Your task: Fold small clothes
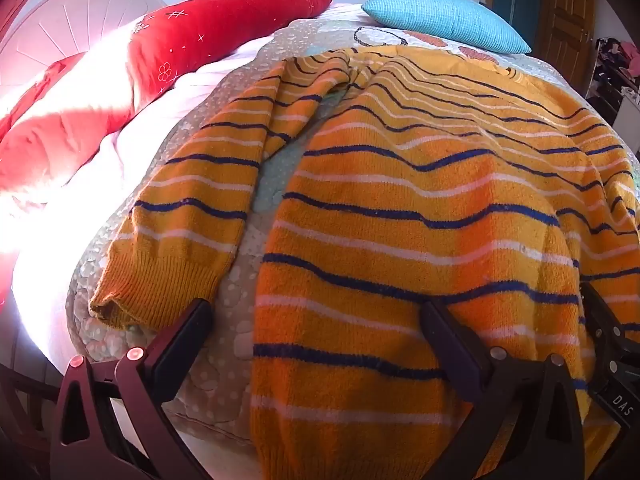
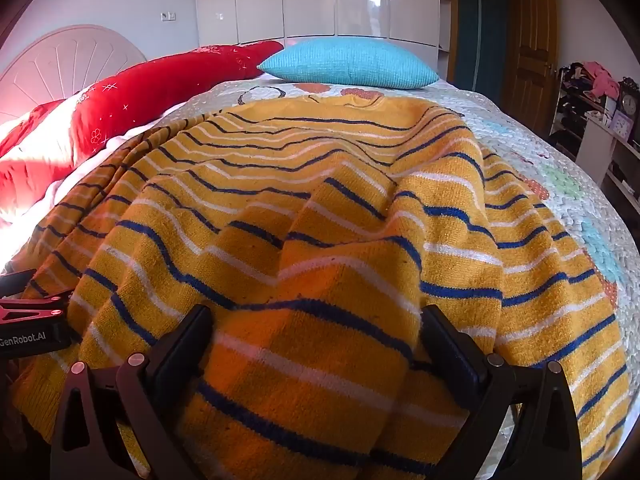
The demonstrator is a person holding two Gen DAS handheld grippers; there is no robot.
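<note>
An orange knitted sweater with navy and white stripes lies spread on a quilted bedspread printed with pale dots and coloured shapes, its hem toward the cameras and its neckline toward the far end of the bed. In the left wrist view one sleeve runs down beside the body with a strip of bedspread showing between them, its ribbed cuff lying near the near edge of the bed. The left gripper stands with its jaws spread wide: one finger is over the bedspread just beside the cuff, the other over the body of the sweater, and nothing is pinched between them. In the right wrist view the knit is rumpled into ridges, and a raised fold runs up the middle. The right gripper is likewise wide apart, both fingers set on either side of that fold near the hem; whether the pads touch the fabric cannot be told, but they do not press it together. Part of the other gripper shows at the edge of each view. At the far end lie a turquoise pillow and a red quilt beside a pale headboard; white wardrobes and a wooden door stand behind.
</note>
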